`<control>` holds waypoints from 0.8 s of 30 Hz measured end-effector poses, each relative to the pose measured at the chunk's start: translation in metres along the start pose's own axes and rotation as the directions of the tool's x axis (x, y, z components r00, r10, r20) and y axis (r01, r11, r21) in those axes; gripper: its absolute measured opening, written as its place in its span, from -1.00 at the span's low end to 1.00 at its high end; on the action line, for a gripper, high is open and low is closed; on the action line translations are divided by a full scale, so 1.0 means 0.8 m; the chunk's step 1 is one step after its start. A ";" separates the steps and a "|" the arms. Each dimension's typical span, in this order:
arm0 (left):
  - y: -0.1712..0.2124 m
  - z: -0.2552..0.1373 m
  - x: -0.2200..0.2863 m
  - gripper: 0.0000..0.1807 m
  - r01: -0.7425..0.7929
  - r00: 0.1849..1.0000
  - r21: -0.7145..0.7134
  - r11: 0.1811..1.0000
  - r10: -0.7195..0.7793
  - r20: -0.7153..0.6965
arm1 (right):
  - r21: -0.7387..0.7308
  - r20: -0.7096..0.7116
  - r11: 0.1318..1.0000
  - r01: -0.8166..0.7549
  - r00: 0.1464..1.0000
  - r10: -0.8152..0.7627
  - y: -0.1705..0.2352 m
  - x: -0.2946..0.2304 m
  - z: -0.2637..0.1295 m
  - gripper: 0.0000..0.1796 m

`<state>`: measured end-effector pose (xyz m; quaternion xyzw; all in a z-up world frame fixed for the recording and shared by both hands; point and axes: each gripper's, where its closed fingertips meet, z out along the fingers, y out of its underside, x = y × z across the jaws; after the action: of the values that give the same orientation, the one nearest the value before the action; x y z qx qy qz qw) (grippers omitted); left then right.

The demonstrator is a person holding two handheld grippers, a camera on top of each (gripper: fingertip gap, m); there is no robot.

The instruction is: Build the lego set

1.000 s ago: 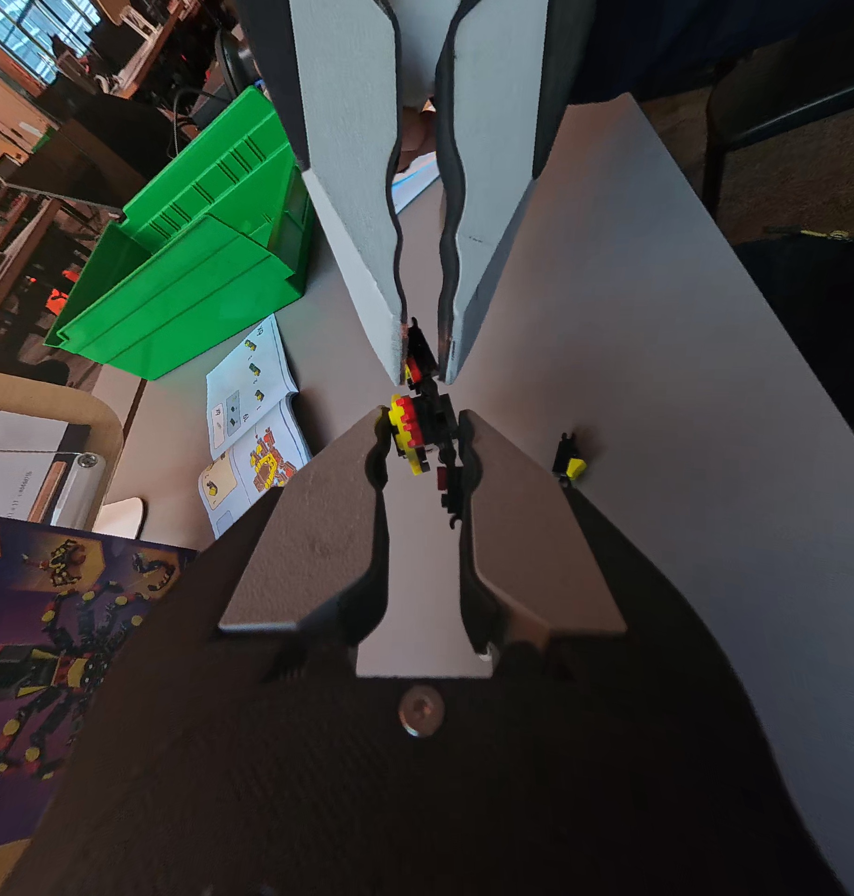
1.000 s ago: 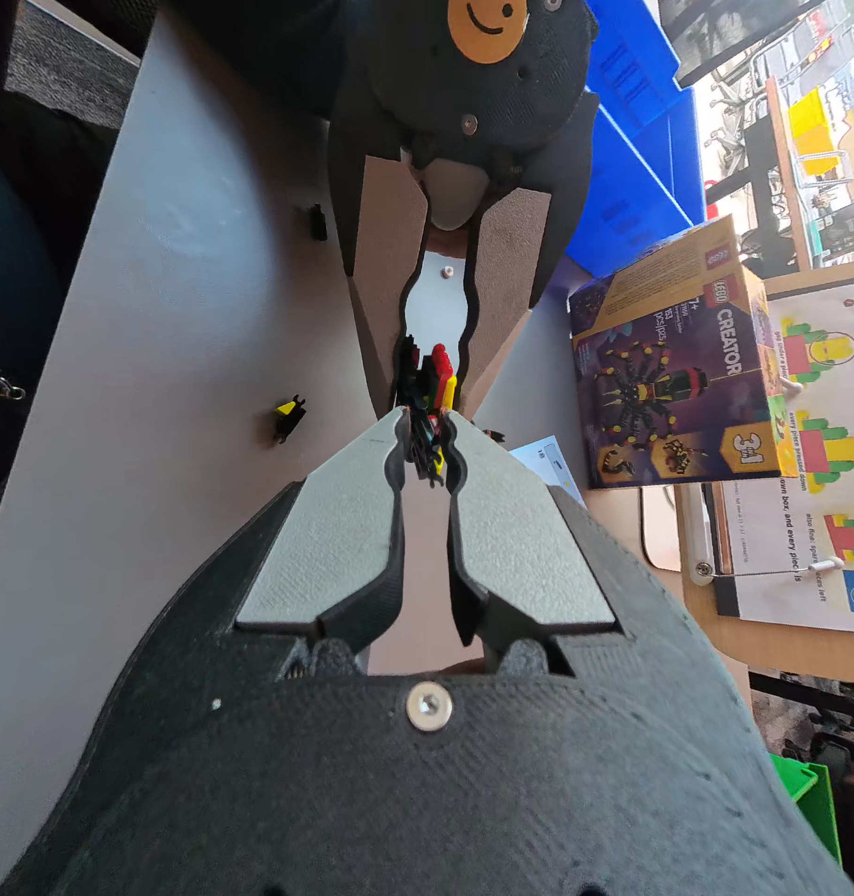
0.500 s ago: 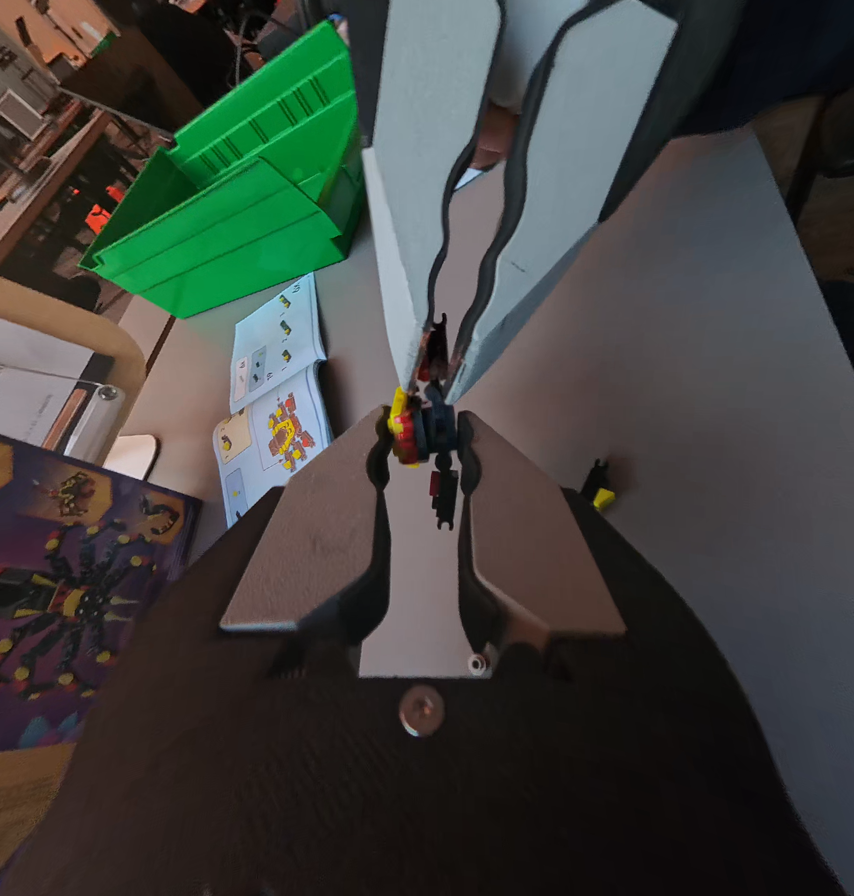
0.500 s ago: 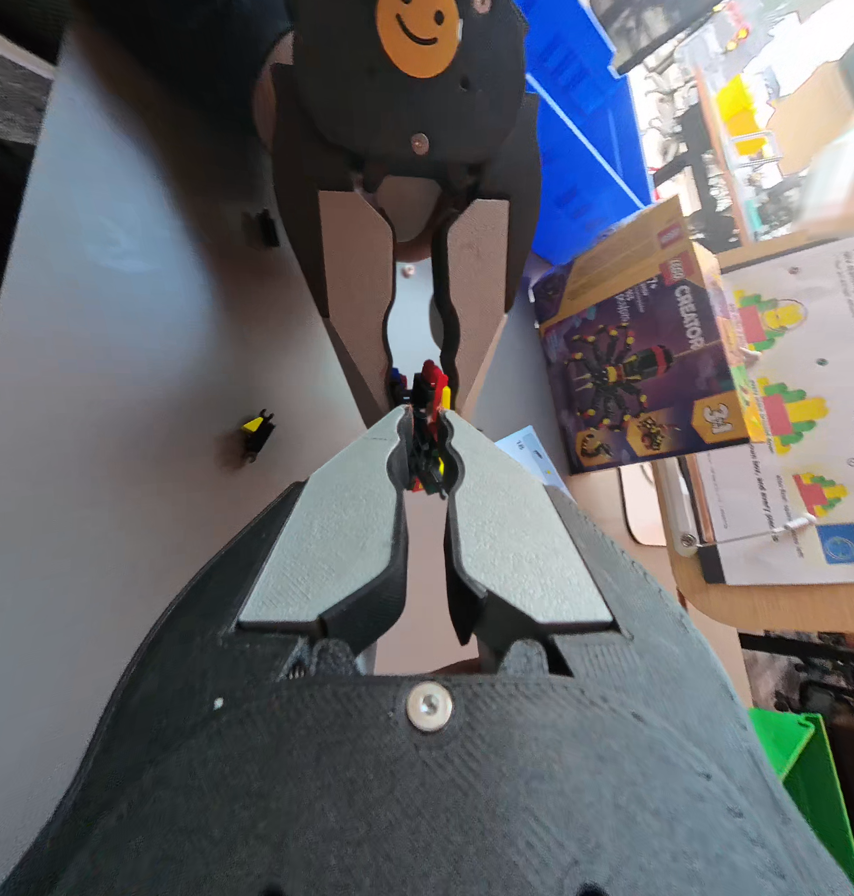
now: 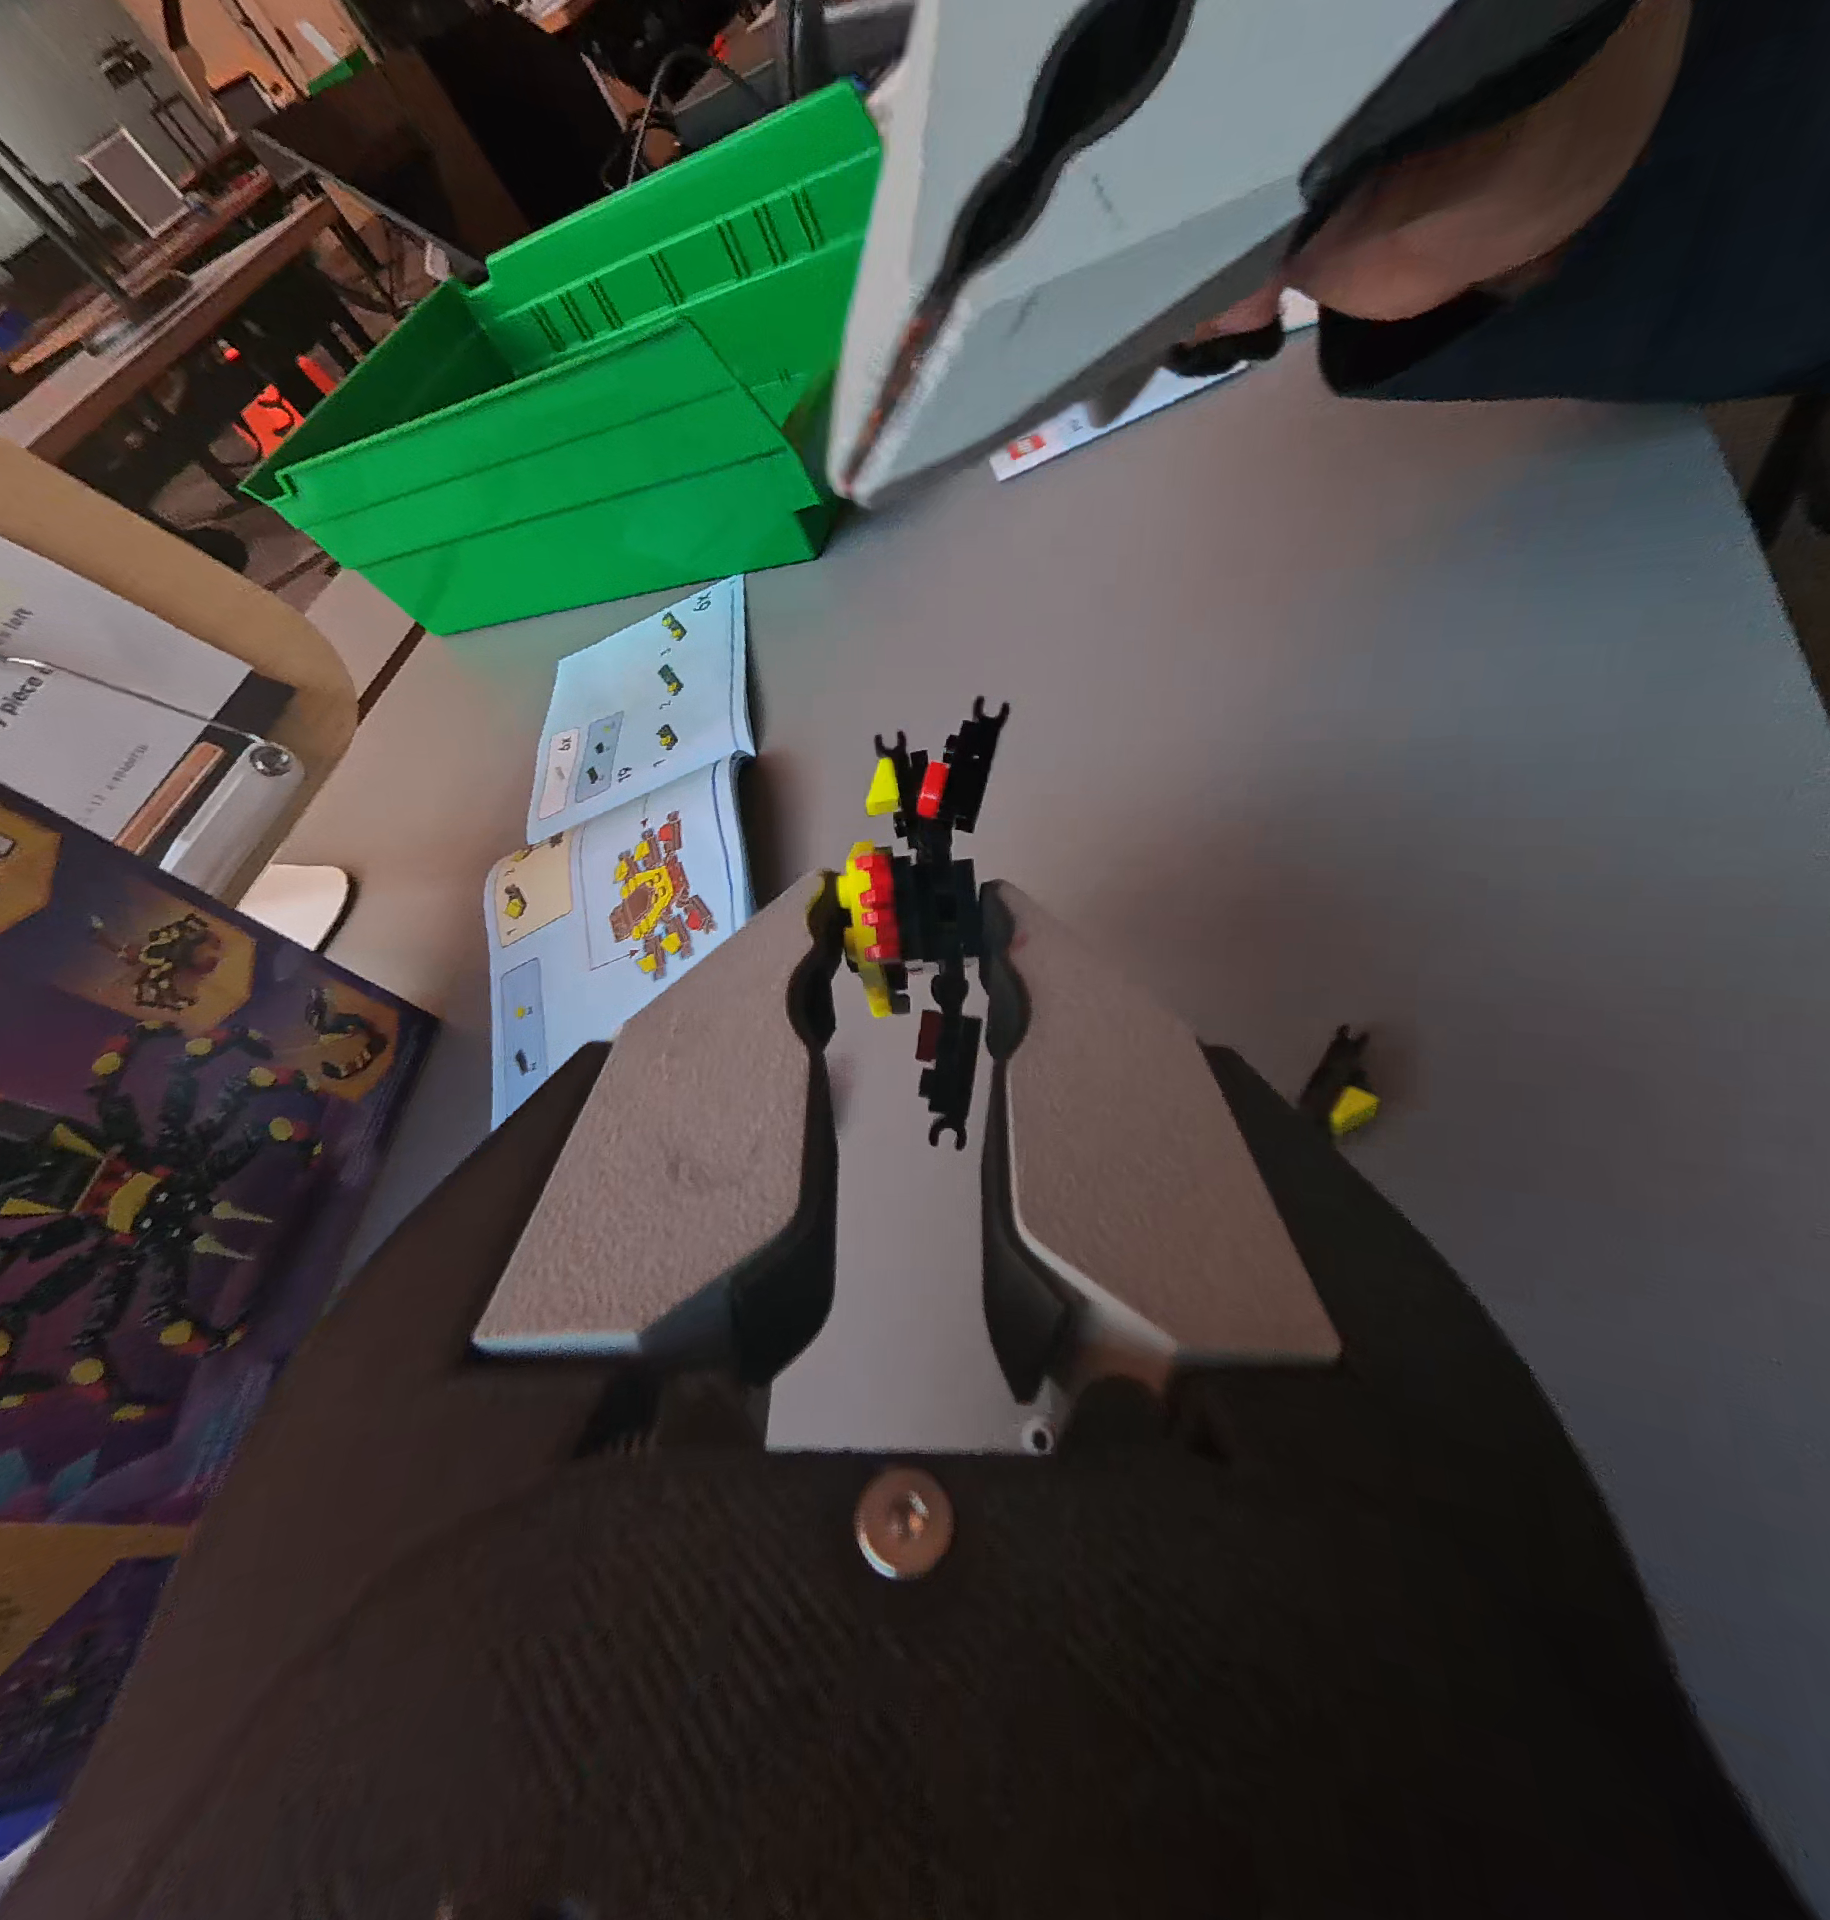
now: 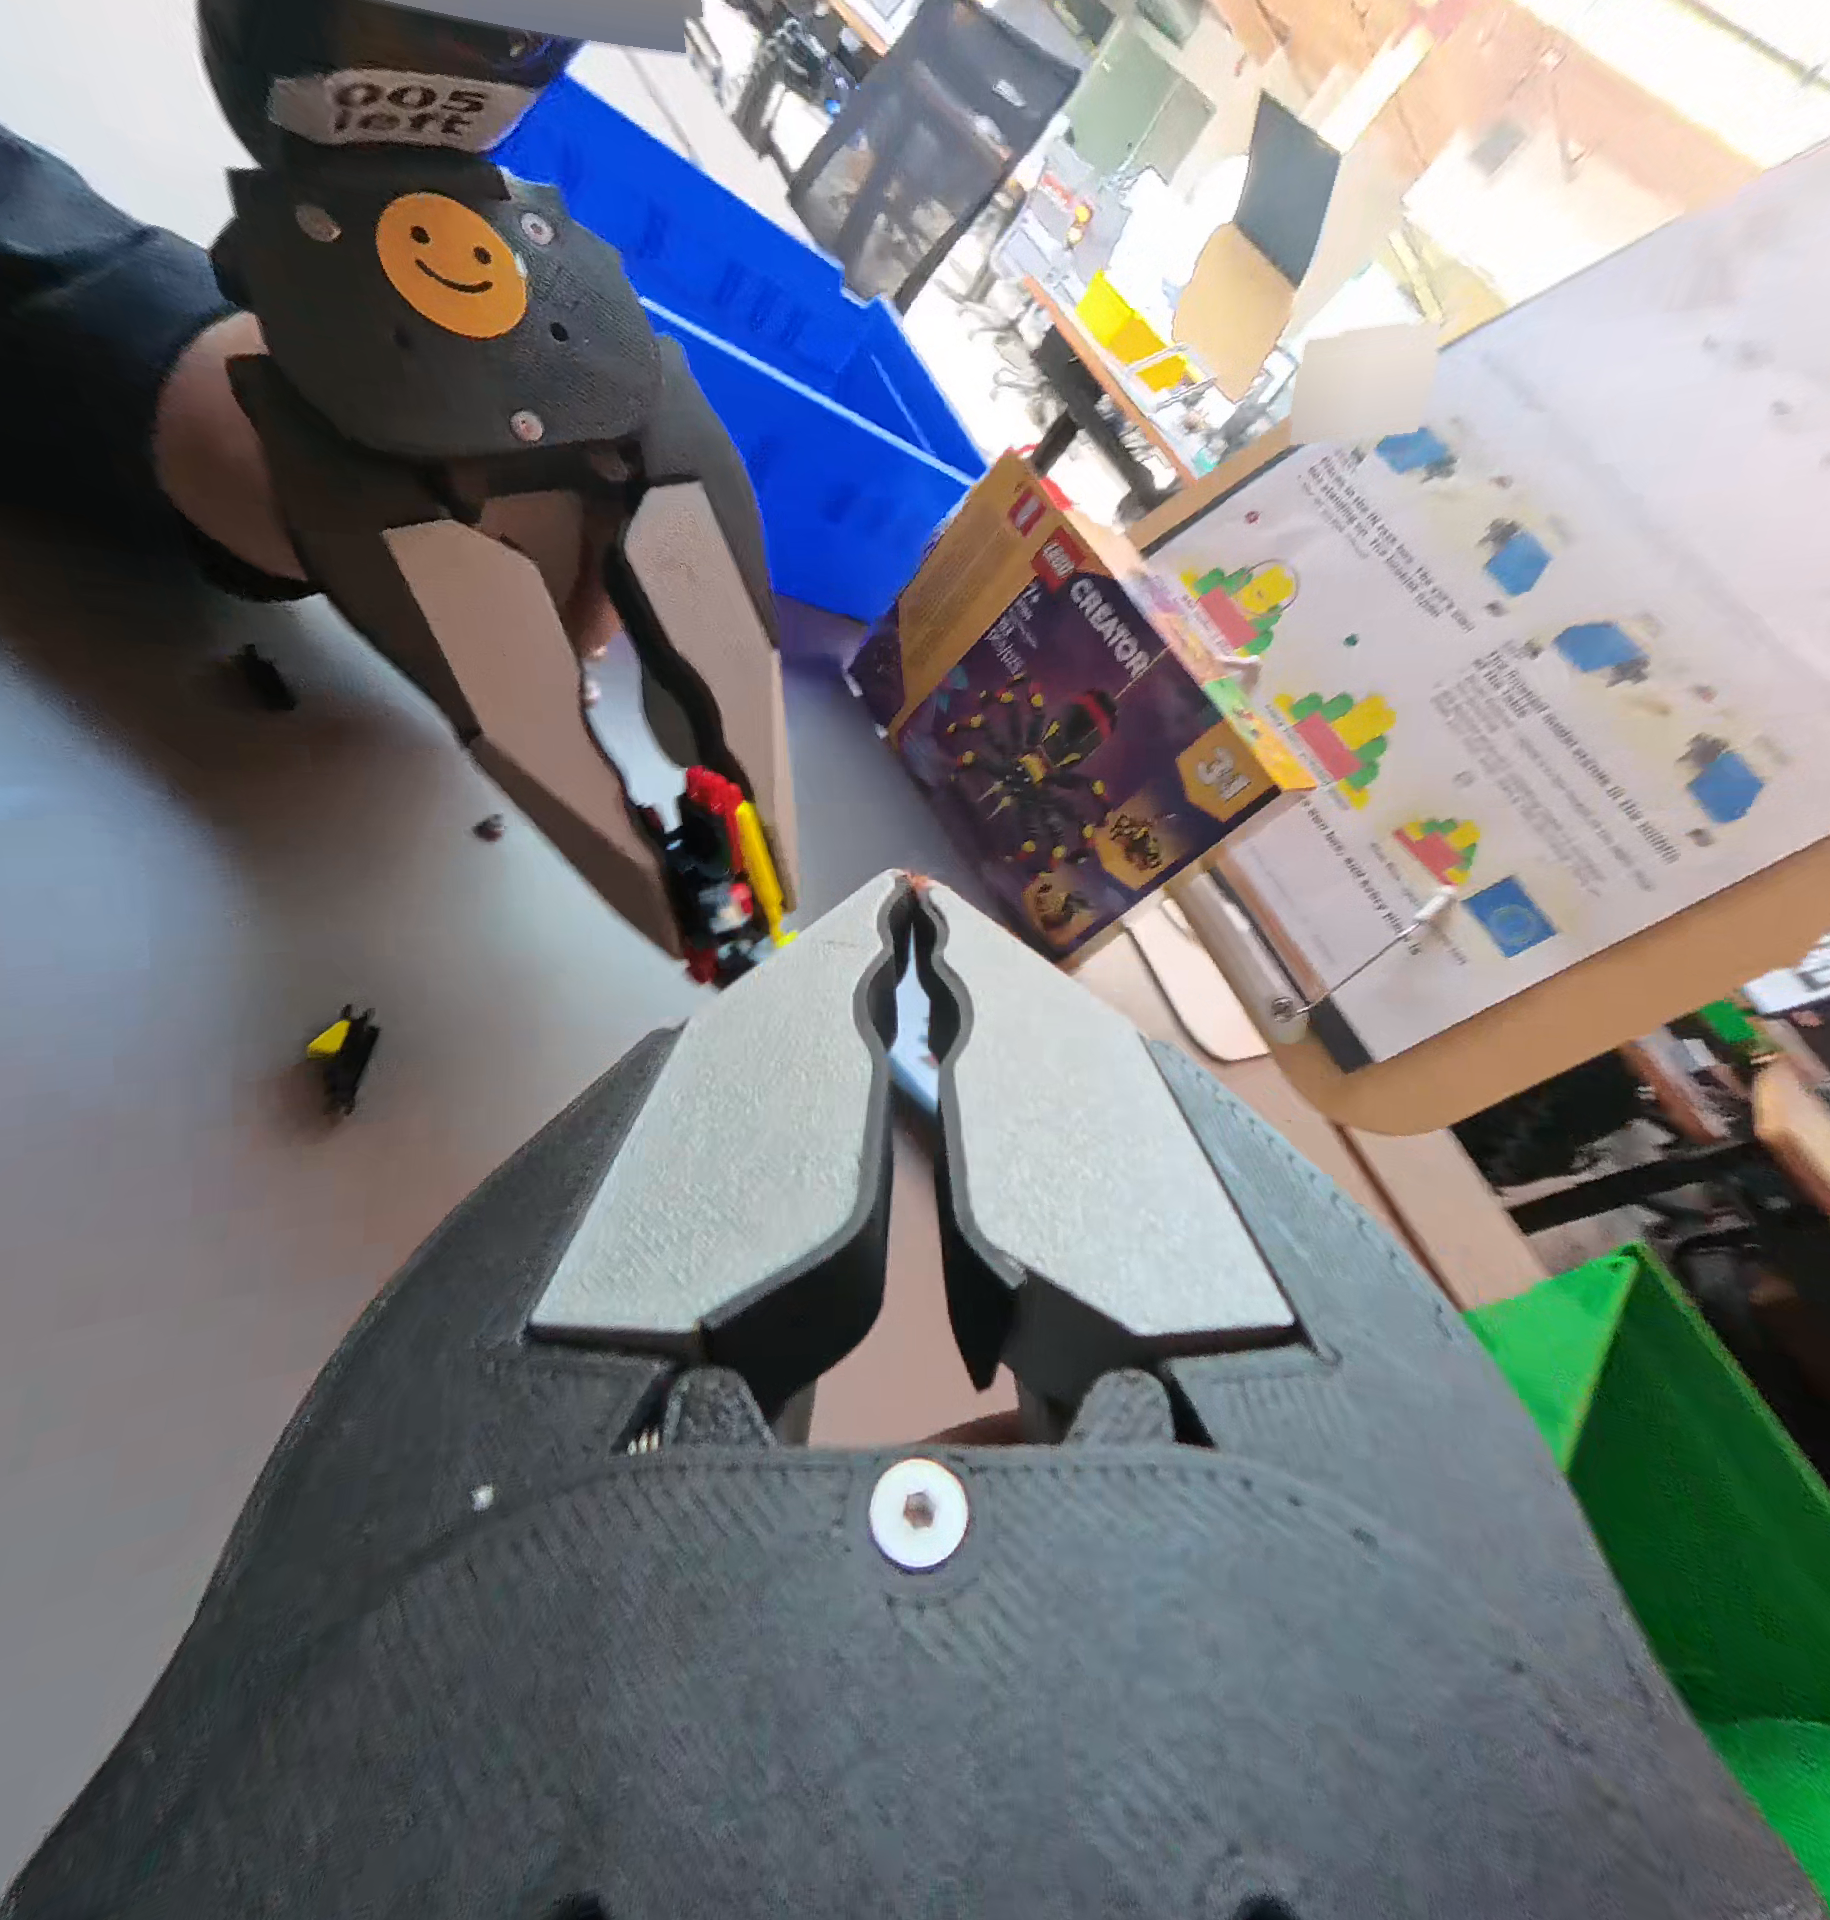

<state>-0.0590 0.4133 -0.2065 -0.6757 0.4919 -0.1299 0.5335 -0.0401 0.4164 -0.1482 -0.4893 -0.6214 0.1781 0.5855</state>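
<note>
My left gripper (image 5: 906,906) is shut on a small black, red and yellow lego model (image 5: 932,821) and holds it above the grey table (image 5: 1358,727). The model's black arms stick out past the fingertips. My right gripper (image 6: 906,885) is shut with nothing visible between its fingers. It is off the model, raised above and behind it in the left wrist view (image 5: 859,457). In the right wrist view the left gripper (image 6: 729,920) with the model (image 6: 719,857) sits just left of my right fingertips. A loose black and yellow piece (image 5: 1342,1091) (image 6: 342,1044) lies on the table.
Green bins (image 5: 599,416) stand at the table's back, an open instruction booklet (image 5: 630,831) in front of them. The purple lego box (image 5: 142,1143) (image 6: 1077,727) stands by a clipboard with a sheet (image 6: 1565,675). Blue bins (image 6: 786,343) and a small black piece (image 6: 262,675) lie beyond. About 7 centimetres separates my left fingertips from my right. My left gripper is the nearer one to the small black piece (image 6: 262,675): about 15 centimetres, against 20 centimetres.
My right gripper has let go of the model and pulled up and away from it, then closed empty. The left gripper still holds the model, now fully exposed.
</note>
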 end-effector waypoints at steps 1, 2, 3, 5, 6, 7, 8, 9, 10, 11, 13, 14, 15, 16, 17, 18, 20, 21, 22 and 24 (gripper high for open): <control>0.003 0.000 -0.004 -0.74 0.007 1.000 -0.010 1.000 -0.007 0.006 | -0.006 0.041 1.000 -0.016 0.999 0.016 0.005 -0.007 0.000 -1.00; 0.006 0.000 -0.006 -0.74 0.014 1.000 -0.016 1.000 -0.014 0.004 | -0.018 0.074 1.000 -0.025 0.997 0.027 0.010 -0.015 0.001 -1.00; 0.005 0.000 -0.005 -0.75 0.017 1.000 -0.013 1.000 -0.017 -0.004 | -0.036 0.100 0.999 -0.026 0.995 0.029 0.014 -0.023 0.003 -0.93; 0.003 0.000 -0.001 -0.75 0.017 1.000 -0.006 1.000 -0.017 -0.026 | -0.063 0.123 0.998 0.008 0.992 0.000 0.017 -0.034 0.007 -0.71; 0.002 0.001 0.002 -0.75 0.013 0.999 0.001 1.000 -0.013 -0.039 | -0.068 0.133 0.997 0.039 0.991 -0.029 0.015 -0.040 0.009 -0.70; -0.001 0.000 0.006 -0.75 0.005 0.999 0.013 1.000 -0.005 -0.051 | -0.077 0.151 0.994 0.073 0.987 -0.061 0.014 -0.047 0.012 -0.70; -0.004 0.000 0.009 -0.75 -0.002 0.998 0.023 1.000 0.003 -0.059 | -0.091 0.164 0.990 0.109 0.982 -0.093 0.015 -0.052 0.015 -0.72; -0.006 0.000 0.013 -0.75 -0.008 0.997 0.032 0.999 0.011 -0.072 | -0.103 0.170 0.984 0.145 0.977 -0.126 0.016 -0.056 0.018 -0.74; -0.009 -0.002 0.017 -0.75 -0.016 0.996 0.046 0.999 0.020 -0.087 | -0.110 0.175 0.978 0.176 0.972 -0.155 0.016 -0.058 0.021 -0.76; -0.012 -0.002 0.019 -0.75 -0.026 0.995 0.056 0.998 0.031 -0.093 | -0.115 0.182 0.974 0.195 0.968 -0.172 0.017 -0.060 0.024 -0.78; -0.009 -0.003 0.019 -0.75 -0.054 0.995 0.044 0.998 0.057 -0.082 | -0.124 0.205 0.974 0.191 0.965 -0.164 0.019 -0.063 0.027 -0.82; -0.009 -0.004 0.020 -0.75 -0.054 0.995 0.048 0.997 0.058 -0.087 | -0.122 0.219 0.975 0.184 0.963 -0.154 0.018 -0.064 0.026 -0.84; -0.010 -0.004 0.021 -0.75 -0.048 0.994 0.053 0.997 0.053 -0.096 | -0.115 0.232 0.978 0.175 0.962 -0.145 0.017 -0.065 0.026 -0.87; -0.011 -0.004 0.022 -0.75 -0.042 0.993 0.057 0.998 0.048 -0.105 | -0.110 0.244 0.980 0.165 0.960 -0.134 0.016 -0.066 0.025 -0.89; -0.010 -0.004 0.023 -0.75 -0.035 0.993 0.056 0.998 0.041 -0.111 | -0.111 0.254 0.982 0.155 0.959 -0.123 0.016 -0.067 0.025 -0.91; -0.010 -0.003 0.024 -0.75 -0.029 0.993 0.052 0.998 0.035 -0.117 | -0.112 0.264 0.983 0.147 0.958 -0.114 0.017 -0.068 0.024 -0.91; -0.008 -0.001 0.026 -0.75 -0.026 0.992 0.043 0.999 0.031 -0.121 | -0.107 0.287 0.985 0.134 0.953 -0.099 0.017 -0.070 0.023 -0.91; -0.008 -0.001 0.026 -0.75 -0.032 0.993 0.042 0.999 0.037 -0.116 | -0.104 0.295 0.987 0.125 0.951 -0.090 0.018 -0.070 0.023 -0.92; -0.009 0.000 0.026 -0.75 -0.032 0.993 0.046 0.998 0.037 -0.112 | -0.100 0.303 0.989 0.114 0.950 -0.079 0.018 -0.070 0.022 -0.92; -0.013 -0.002 0.024 -0.75 -0.006 0.994 0.056 0.998 0.012 -0.105 | -0.093 0.300 0.992 0.085 0.952 -0.053 0.015 -0.067 0.021 -0.92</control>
<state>-0.0453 0.3966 -0.2040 -0.6505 0.5186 -0.1766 0.5260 -0.0596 0.3842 -0.1915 -0.4651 -0.7274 0.1962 0.4649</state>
